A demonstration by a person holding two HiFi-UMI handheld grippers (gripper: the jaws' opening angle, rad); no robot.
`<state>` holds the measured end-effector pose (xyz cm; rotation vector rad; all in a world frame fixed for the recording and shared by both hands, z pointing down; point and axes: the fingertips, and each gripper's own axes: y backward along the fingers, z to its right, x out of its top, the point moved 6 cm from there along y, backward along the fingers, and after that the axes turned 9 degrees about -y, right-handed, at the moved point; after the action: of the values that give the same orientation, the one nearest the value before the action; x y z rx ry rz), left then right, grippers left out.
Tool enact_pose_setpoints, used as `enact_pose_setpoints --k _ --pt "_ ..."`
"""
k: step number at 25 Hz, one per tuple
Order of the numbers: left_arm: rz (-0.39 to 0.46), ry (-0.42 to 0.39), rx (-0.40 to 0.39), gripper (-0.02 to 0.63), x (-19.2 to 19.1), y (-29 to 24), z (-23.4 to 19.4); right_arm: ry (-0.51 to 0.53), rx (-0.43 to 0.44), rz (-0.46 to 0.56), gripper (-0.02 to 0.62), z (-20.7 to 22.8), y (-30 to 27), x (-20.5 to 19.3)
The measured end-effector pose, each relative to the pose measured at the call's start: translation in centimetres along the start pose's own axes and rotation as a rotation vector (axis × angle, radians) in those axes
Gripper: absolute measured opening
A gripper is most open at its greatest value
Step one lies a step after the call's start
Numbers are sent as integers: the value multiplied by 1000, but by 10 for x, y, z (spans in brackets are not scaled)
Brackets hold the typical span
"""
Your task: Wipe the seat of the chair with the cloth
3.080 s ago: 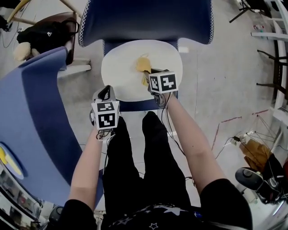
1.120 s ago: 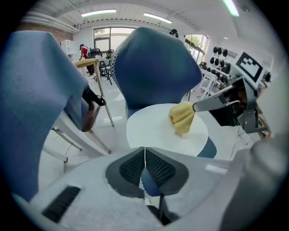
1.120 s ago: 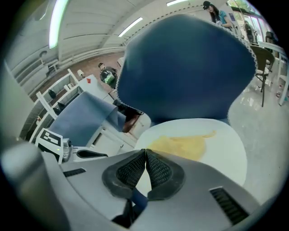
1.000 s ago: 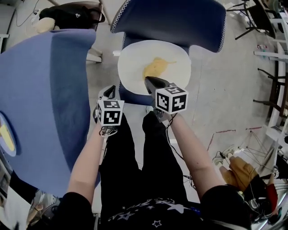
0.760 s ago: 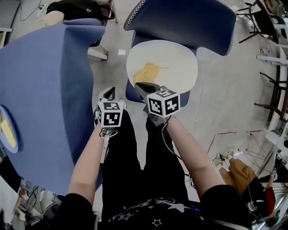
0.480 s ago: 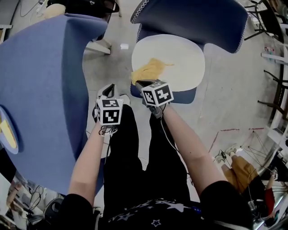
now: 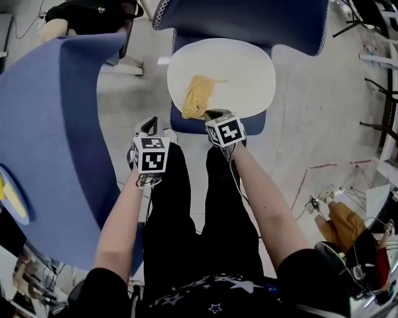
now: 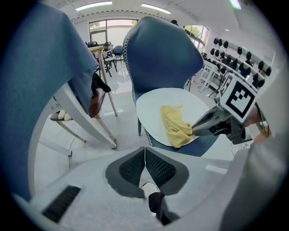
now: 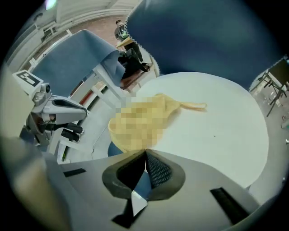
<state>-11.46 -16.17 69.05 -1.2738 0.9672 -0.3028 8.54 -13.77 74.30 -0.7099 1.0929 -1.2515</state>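
The right gripper (image 9: 145, 152) has its jaws pinched together on the near edge of the yellow cloth (image 7: 198, 96); a patch over the fabric in the right gripper view makes it hard to say how much cloth is in the bite, but the left gripper view shows the tips meeting it at its lower right corner. The cloth lies bunched in a loose, folded heap at the lower left of the round white seat (image 7: 242, 68), its near end drooping just over the front rim and a thin tail pointing toward the seat's middle. It looks thin, soft and very light, so it should drag easily but also fold under itself or slip from a shallow pinch; a deeper hold on a doubled fold near the heap's middle would likely wipe better than an edge grip. The seat looks smooth and hard, offering little friction. The left gripper (image 8: 145, 149) is clenched on nothing, held lower left of the seat over the grey floor (image 7: 137, 87). Above the seat rises the dark blue backrest (image 7: 242, 18); a second blue chair (image 7: 43, 124) fills the frame's left
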Motion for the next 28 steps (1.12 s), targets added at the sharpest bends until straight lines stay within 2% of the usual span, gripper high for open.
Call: enact_pose_setpoints --k 7,20,28 --pt "7 -69 -29 21 35 -14 45 -91 -92 40 8 72 36 -17" --pt "-13 -182 -97 21 96 -52 138 -151 -237 114 8 210 107 -27" --pt "-5 -200 -83 21 126 -64 189 -174 -266 168 8 270 145 -34"
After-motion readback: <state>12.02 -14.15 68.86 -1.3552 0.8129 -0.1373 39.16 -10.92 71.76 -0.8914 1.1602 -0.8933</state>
